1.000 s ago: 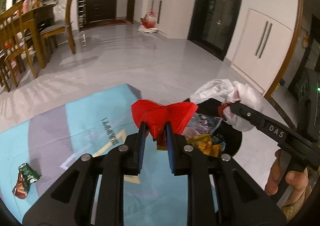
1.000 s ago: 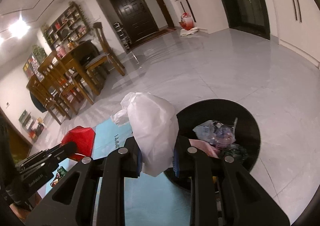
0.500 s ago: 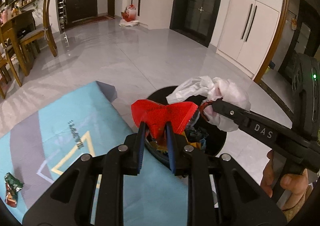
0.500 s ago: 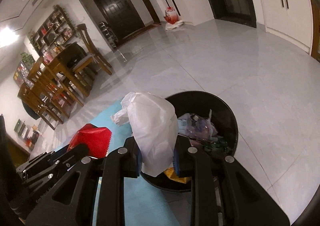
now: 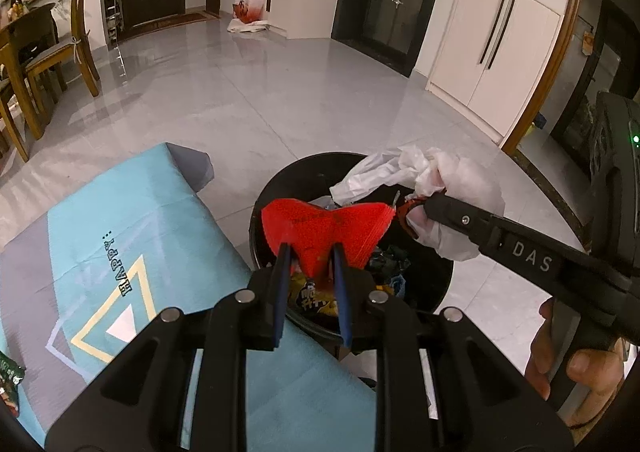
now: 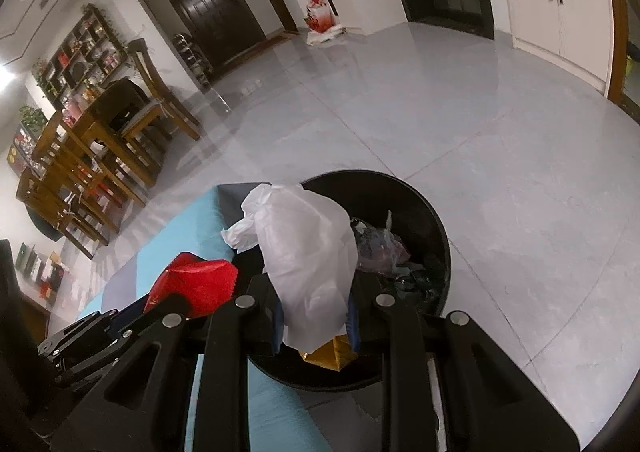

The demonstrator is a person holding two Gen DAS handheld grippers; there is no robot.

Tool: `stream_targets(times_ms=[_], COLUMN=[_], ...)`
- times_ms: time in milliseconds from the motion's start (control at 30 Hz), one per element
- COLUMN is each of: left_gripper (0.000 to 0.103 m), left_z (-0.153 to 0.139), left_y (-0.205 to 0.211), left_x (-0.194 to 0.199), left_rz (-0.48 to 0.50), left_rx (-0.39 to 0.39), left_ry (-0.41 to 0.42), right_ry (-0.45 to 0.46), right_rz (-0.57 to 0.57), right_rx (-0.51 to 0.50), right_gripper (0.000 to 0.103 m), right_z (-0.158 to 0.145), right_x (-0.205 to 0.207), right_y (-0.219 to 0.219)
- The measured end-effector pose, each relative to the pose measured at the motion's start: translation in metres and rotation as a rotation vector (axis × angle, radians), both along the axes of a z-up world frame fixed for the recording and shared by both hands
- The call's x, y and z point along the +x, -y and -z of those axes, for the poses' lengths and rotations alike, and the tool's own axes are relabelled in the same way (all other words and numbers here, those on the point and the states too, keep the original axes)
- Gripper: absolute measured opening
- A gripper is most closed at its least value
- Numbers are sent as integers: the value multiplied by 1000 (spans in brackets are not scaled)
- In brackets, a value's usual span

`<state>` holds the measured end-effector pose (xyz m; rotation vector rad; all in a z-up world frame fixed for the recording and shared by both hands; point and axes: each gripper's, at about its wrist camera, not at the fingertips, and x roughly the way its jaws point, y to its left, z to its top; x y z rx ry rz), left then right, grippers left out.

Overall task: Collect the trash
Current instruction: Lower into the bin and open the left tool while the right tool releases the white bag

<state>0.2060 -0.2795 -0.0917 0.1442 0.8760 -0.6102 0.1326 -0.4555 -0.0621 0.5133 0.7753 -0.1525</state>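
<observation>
My left gripper (image 5: 310, 252) is shut on a red crinkled wrapper (image 5: 326, 230) and holds it above the near rim of a round black trash bin (image 5: 296, 180). The bin holds several wrappers. My right gripper (image 6: 316, 304) is shut on a crumpled white plastic bag (image 6: 308, 248) and holds it over the bin (image 6: 400, 192). In the left wrist view the white bag (image 5: 452, 184) hangs over the bin's right side. The red wrapper also shows in the right wrist view (image 6: 196, 284), left of the bag.
A teal and grey mat (image 5: 104, 244) lies on the grey tiled floor left of the bin. A small green and red snack packet (image 5: 8, 380) lies on its left edge. A wooden table and chairs (image 6: 100, 140) stand far left. White cupboards (image 5: 496, 52) line the right wall.
Both grippers have moved forward toward the bin with their loads; the bin is now directly beneath them. The snack packet has slid to the left edge of view.
</observation>
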Motion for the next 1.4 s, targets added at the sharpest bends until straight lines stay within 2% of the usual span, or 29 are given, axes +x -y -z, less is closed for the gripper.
stream_targets(times_ms=[300,600,1033,1200,1267,1367,1400], left_gripper=[23,23,27,36,39,51,56], left_z=[17,34,52,53,53,50,49], left_y=[13,20,32,34,34,32,32], left_x=[9,26,40,43,43,42,41], left_rz=[13,-7,-11,-16,-18,-16,-16], left_rx=[16,23,52,47,40,22,16], left_ry=[-30,-78,-107,-113,-116,-116,-112], right_ry=[-28,-107,-171,-195,-204,-199,-195], right_rz=[13,32,29,34,38,57,66], right_rx=[22,42,46,54,53,63,67], right_gripper=[25,25,28,31,37,49,50], right_z=[4,19,30,35,36,35,35], right_x=[1,12,21,23,24,22,21], right_y=[5,12,11,12,10,13,14])
